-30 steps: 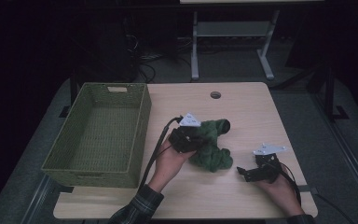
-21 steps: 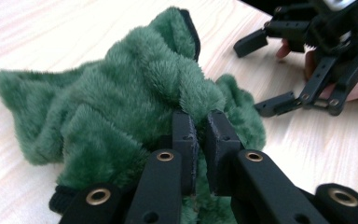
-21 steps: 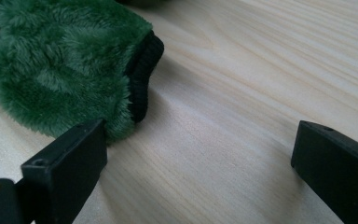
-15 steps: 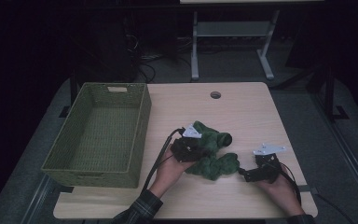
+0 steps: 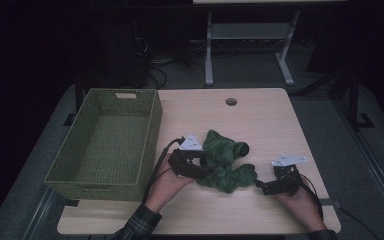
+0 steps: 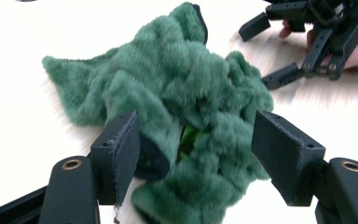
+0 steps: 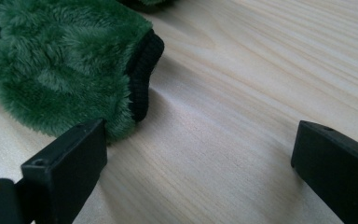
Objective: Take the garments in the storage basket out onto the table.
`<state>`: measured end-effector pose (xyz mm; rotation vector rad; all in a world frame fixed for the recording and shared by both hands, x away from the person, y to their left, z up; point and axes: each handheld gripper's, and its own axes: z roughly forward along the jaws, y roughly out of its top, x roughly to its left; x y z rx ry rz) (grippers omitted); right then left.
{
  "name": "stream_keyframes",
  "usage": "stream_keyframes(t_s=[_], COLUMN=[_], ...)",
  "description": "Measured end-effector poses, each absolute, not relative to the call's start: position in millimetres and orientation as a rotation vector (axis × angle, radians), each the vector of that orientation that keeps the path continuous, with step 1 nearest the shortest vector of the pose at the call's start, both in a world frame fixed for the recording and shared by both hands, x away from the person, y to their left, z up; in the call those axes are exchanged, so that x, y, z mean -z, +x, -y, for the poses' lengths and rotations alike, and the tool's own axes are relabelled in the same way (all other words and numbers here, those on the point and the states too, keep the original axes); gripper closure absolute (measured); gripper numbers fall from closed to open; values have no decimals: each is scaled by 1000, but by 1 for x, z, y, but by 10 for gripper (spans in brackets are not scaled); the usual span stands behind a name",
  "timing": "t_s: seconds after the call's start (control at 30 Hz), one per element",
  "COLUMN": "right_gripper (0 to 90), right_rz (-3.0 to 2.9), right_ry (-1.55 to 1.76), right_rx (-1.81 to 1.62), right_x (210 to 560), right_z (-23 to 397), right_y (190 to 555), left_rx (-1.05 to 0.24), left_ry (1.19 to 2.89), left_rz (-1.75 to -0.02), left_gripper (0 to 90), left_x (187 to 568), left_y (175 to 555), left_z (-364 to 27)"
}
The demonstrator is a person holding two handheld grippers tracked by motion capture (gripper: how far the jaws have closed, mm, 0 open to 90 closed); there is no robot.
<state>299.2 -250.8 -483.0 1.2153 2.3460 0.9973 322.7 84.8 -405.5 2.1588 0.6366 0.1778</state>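
A crumpled green fuzzy garment with a black-edged cuff lies on the wooden table, near the front. My left gripper is at the garment's left side. In the left gripper view it stands open, with folds of the garment bunched between its wide-apart jaws. To the garment's right, my right gripper rests low over the table. It is open over bare wood, its left jaw just beside the cuff. The right gripper also appears beyond the garment in the left gripper view.
An empty green woven basket stands along the table's left side, close to my left hand. A round cable hole sits near the far edge. A metal stand's legs rise on the dark floor behind the table.
My left gripper has drawn back toward the front edge, and the garment has shifted with it and spread lower on the table. The right gripper has barely moved.
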Motion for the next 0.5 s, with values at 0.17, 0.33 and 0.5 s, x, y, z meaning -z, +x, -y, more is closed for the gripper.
stream_keyframes(t_s=[0.17,0.33,0.5], right_gripper=[30,30,30], right_rz=[-2349,-2358,-2358], right_ry=[1209,1201,1202], right_rx=[-998,-1001,-1001], right_x=[483,483,483], right_z=[251,252,252], right_y=[299,299,299], left_rx=[-196,-202,-221], left_ry=[2172,2162,2165], left_rz=[-654,-672,-670], left_gripper=[301,287,283], left_x=[415,425,436], left_y=[318,314,311], left_z=[-97,-107,-112])
